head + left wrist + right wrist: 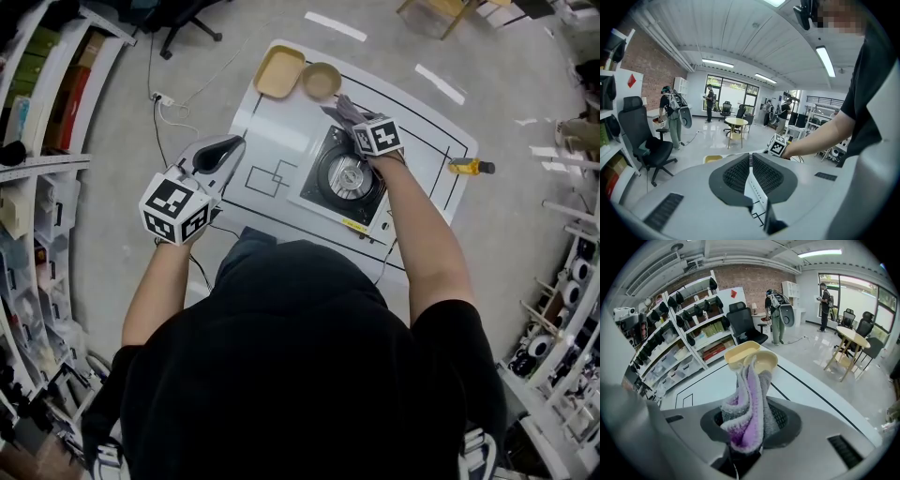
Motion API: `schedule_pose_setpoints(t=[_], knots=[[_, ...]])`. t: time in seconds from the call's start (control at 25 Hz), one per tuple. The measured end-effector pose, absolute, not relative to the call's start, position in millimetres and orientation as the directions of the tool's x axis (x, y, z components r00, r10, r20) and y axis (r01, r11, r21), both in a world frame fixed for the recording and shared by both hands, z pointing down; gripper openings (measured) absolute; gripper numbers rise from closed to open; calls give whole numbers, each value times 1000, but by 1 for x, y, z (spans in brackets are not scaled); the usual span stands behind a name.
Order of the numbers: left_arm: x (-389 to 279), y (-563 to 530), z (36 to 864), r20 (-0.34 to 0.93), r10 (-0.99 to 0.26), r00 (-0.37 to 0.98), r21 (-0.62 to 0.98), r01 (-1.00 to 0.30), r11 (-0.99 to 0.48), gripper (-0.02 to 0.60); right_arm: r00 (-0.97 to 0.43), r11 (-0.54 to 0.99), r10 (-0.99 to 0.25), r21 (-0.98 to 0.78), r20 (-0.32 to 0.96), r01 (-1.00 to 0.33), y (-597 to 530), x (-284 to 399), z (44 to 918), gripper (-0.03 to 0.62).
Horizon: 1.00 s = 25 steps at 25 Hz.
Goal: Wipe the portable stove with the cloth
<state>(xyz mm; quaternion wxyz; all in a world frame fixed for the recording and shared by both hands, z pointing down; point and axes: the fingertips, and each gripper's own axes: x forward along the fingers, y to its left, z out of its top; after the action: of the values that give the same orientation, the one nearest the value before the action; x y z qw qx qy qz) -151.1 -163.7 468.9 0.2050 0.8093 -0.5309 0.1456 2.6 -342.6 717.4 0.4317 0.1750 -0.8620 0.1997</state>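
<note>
The portable stove (330, 190), black with a round burner, lies on the white table (281, 131) in the head view. Over its far edge my right gripper (356, 122) is shut on a grey and purple cloth (343, 109). In the right gripper view the folded cloth (749, 413) stands up between the jaws and the stove is hidden. My left gripper (228, 145) hangs over the table's left part, away from the stove. In the left gripper view its jaws (751, 164) are shut with nothing between them, and the right gripper's marker cube (776, 145) shows beyond.
A yellow tray (279, 71) and a tan bowl (322, 81) sit at the table's far end, just past the cloth. A yellow bottle (469, 167) lies at the table's right edge. Shelves (37, 187) line the left; cables (164, 103) run on the floor.
</note>
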Motion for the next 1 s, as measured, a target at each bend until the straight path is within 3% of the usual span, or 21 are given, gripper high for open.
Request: schedule_pose_setpoints(t=[1.0], knots=[[-69, -183, 459, 442, -714, 542, 169, -832, -528, 40, -436, 668, -314, -130, 843, -732, -327, 222, 713, 133]])
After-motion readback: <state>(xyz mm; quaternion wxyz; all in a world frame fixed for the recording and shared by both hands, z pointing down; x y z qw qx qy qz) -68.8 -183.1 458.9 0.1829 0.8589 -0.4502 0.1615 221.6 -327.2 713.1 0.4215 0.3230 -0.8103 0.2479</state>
